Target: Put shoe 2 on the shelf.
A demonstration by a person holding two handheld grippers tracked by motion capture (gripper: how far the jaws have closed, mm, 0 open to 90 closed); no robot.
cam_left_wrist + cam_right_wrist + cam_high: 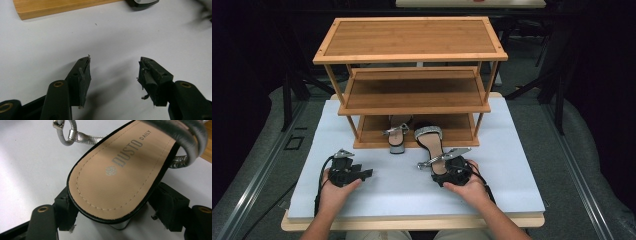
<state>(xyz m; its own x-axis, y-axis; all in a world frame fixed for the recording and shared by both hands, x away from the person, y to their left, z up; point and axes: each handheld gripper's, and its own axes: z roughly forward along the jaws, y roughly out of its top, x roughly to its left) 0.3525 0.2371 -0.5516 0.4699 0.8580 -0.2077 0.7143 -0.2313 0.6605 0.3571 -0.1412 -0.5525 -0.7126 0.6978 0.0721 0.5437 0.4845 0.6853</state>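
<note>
Right gripper (pixel 451 167): jaws wide, straddling the heel end of the sandal (pixel 117 180); pads flank the sole edges, with no firm press visible. Sandal lies on the table (pixel 512 175) at 5 o'clock from the rack (pixel 412 60), toe on the bottom shelf beside sandal 2 (pixel 397 137). Handling, judged: light, stiff flat sole, loose soft silver straps; best gripped across the sole at the heel. Left gripper (pixel 354 172): jaws well apart, holding nothing, at 9 o'clock from the right.
</note>
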